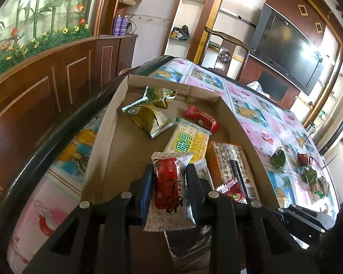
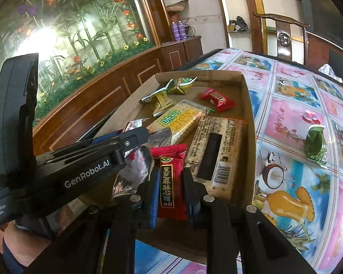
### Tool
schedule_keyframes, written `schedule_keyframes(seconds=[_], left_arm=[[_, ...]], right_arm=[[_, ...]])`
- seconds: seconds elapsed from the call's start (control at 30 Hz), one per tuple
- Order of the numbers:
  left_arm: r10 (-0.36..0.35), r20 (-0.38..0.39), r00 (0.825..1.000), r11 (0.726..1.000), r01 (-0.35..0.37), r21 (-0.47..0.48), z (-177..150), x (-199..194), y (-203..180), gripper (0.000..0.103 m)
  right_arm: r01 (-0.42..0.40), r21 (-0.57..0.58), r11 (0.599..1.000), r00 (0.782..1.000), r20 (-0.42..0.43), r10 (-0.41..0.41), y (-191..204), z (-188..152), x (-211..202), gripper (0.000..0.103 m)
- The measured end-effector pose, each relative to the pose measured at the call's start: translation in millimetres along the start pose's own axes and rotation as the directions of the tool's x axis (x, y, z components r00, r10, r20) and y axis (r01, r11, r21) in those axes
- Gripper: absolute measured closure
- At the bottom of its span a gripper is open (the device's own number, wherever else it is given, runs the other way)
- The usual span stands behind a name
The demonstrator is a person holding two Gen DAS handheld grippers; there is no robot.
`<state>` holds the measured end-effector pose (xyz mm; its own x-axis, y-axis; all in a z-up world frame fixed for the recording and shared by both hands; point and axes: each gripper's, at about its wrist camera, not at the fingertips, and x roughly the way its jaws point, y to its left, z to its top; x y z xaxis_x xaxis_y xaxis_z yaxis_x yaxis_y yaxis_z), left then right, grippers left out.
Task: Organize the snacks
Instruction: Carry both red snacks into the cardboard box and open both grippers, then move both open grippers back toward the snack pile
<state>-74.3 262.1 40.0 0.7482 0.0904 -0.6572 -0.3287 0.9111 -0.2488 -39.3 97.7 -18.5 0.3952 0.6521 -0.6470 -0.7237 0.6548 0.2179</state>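
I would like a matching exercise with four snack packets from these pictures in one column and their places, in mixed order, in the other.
Things:
1. white packet with red label
2. dark red candy packet with gold characters
3. yellow and white cracker packet
4. green wrapped snack

Places:
A. on the patterned tablecloth, outside the box
B. flat inside the cardboard box
C. in the left gripper
D. in the right gripper

Pairs: 1-C, 2-D, 3-B, 4-A

Matt cardboard box holds glossy foil-plastic snack wrappers.
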Motion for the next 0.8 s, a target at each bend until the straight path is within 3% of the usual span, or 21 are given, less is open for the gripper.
schedule_keyframes(seconds=[0.13, 0.3, 0.47, 0.8], left_arm=[[0.012, 0.004, 1.000, 1.000, -0.012, 0.008, 0.4, -0.7, -1.0, 0.075], [0.025, 0.005, 1.000, 1.000, -0.025, 0.014, 0.5, -1.5, -3.5, 0.061], [0.032, 0.005, 0.999, 0.999, -0.032, 0.013, 1.9, -2.4, -3.7, 0.053], [0.041, 0.037, 0.998, 0.999, -0.042, 0.030, 6.1, -14.6, -10.3, 0.045]], right_arm=[[0.012, 0.006, 1.000, 1.000, 0.004, -0.012, -2.4, -0.2, -2.8, 0.080], [0.016, 0.021, 1.000, 1.000, 0.015, -0.016, -7.4, -0.4, -8.5, 0.078], [0.022, 0.022, 1.000, 0.998, 0.053, -0.023, -9.8, -0.5, -20.7, 0.059], [0.013, 0.071, 0.997, 0.992, 0.121, -0.022, -25.5, 0.8, -45.9, 0.054]])
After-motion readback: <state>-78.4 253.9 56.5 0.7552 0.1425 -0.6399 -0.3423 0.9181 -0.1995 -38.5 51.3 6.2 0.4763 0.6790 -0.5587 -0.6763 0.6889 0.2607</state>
